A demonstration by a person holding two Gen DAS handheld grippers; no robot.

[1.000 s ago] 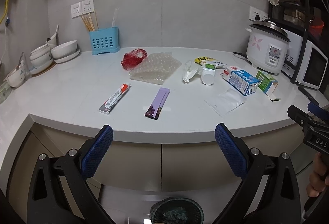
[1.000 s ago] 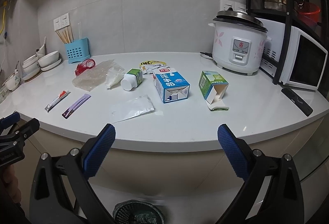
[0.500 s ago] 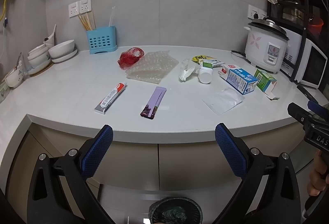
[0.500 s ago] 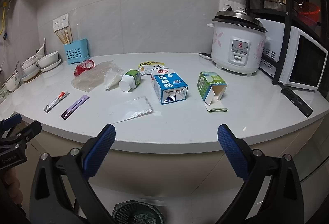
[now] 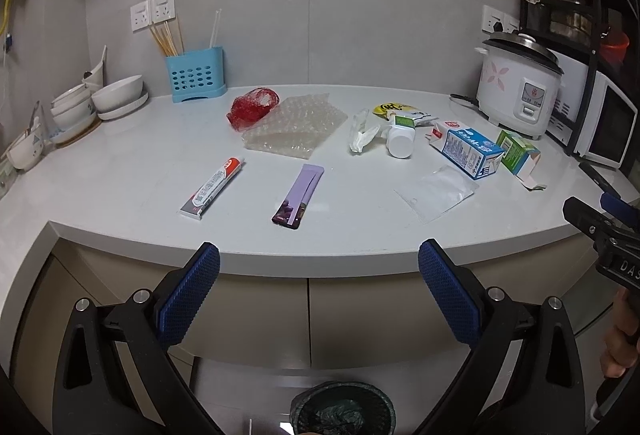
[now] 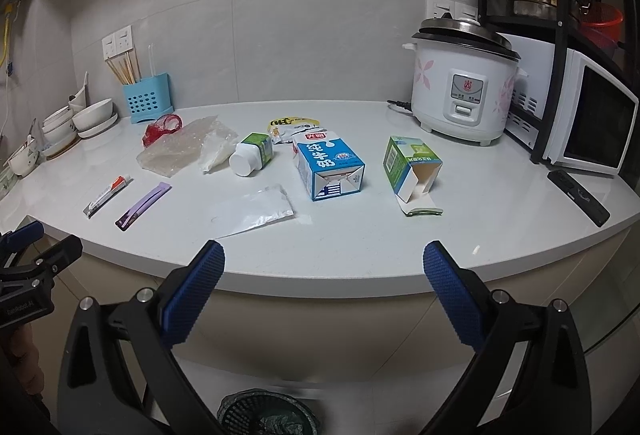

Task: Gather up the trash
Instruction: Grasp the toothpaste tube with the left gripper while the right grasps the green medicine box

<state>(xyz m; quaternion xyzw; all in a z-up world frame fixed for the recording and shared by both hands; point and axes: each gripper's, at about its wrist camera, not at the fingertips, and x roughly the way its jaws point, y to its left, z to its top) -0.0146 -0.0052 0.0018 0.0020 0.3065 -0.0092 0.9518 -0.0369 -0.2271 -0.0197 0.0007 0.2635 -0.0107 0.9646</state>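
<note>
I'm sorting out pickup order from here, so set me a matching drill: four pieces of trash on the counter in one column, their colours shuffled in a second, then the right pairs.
Things:
1. milk carton
2. net bag
3. small open box
4. flat sachet near the front edge

Colours:
A. red
B. purple
C. blue and white
D. green and white

Pairs: 1-C, 2-A, 3-D, 4-B
</note>
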